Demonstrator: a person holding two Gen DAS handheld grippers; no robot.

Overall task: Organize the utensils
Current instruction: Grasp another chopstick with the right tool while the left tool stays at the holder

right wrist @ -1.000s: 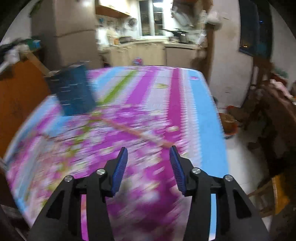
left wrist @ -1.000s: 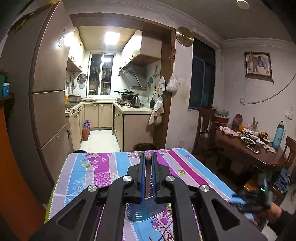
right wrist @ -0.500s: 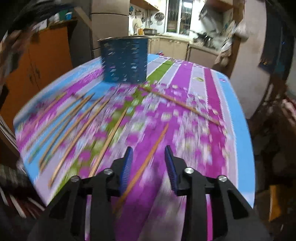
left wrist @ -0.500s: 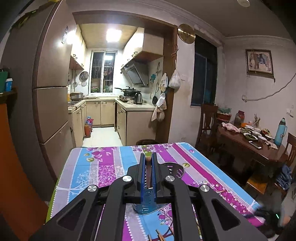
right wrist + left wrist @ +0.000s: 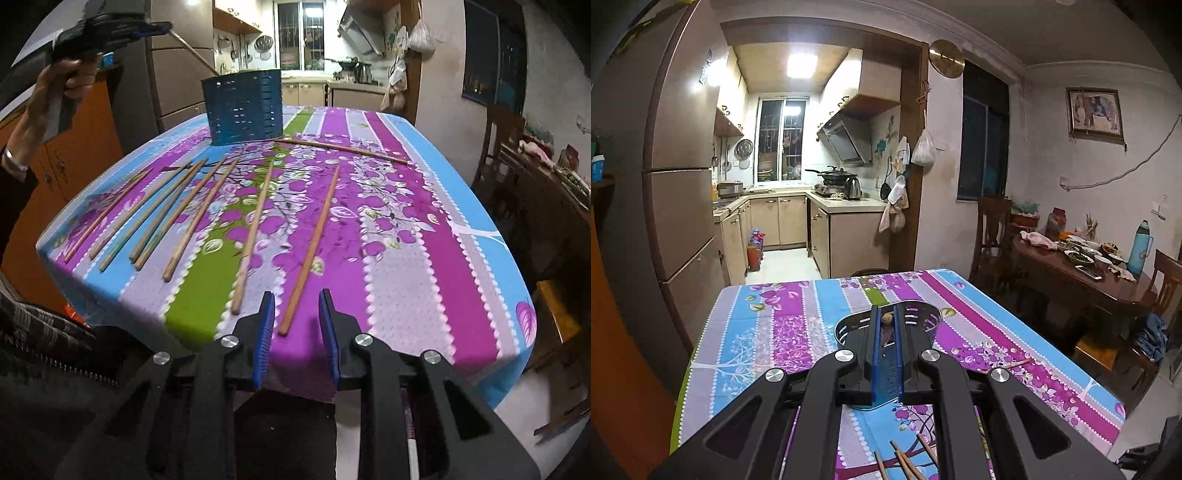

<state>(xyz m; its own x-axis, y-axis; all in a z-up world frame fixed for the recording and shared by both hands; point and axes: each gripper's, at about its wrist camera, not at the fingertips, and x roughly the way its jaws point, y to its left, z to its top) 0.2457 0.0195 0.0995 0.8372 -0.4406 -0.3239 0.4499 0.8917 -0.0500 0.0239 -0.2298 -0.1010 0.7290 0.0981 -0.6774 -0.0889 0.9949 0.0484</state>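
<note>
A blue perforated utensil holder (image 5: 243, 107) stands on the table with the striped floral cloth (image 5: 406, 240); it also shows in the left wrist view (image 5: 919, 321). My left gripper (image 5: 887, 325) is shut on a wooden chopstick (image 5: 886, 319) and holds it above the holder's mouth; the right wrist view shows it at top left (image 5: 110, 33) with the chopstick (image 5: 192, 51) sloping down behind the holder. Several wooden chopsticks (image 5: 255, 229) lie on the cloth. My right gripper (image 5: 295, 314) is open at the table's near edge, its fingers astride the near end of one chopstick (image 5: 310, 254).
One chopstick (image 5: 340, 149) lies crosswise just right of the holder. A fridge (image 5: 672, 184) and an orange cabinet (image 5: 62, 155) stand to the left. A dining table with dishes (image 5: 1082, 266) and chairs (image 5: 990, 229) stands to the right. The kitchen lies beyond.
My left gripper has risen, so the holder's open mouth now shows beneath the held chopstick. My right gripper has swung down to the table's near edge and narrowed around one chopstick's end.
</note>
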